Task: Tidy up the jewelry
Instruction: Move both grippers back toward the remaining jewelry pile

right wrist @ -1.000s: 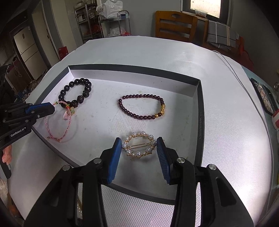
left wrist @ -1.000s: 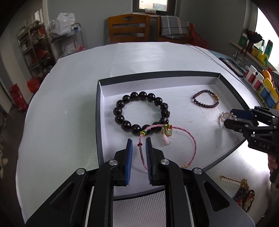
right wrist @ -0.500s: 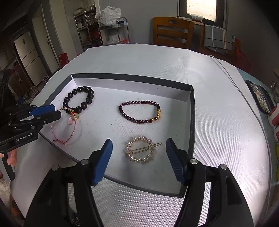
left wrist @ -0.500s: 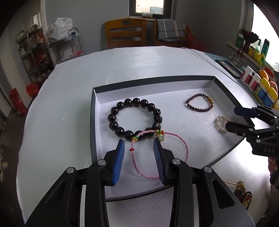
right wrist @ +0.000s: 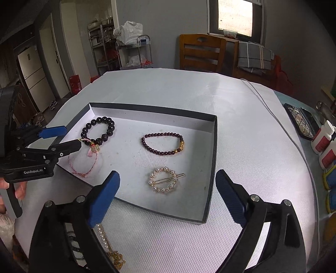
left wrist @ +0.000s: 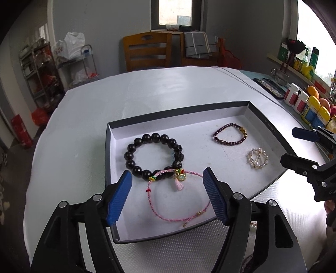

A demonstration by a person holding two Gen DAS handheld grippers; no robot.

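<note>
I see the white table (left wrist: 88,117) carrying a shallow grey tray (left wrist: 108,151). My left gripper (left wrist: 167,196) has just been opening and holds nothing; its blue pads stand wide either side of the pink cord bracelet (left wrist: 178,201). My right gripper (right wrist: 167,196), also just opening, is empty above the pearl hair ring (right wrist: 163,181). 4 pieces lie in the tray: black bead bracelet (left wrist: 154,158), pink cord, garnet bracelet (right wrist: 162,142), pearl ring.

Grey walls, a bright window (left wrist: 175,12), wooden chairs (left wrist: 147,52) and metal shelving (right wrist: 100,44) behind
</note>
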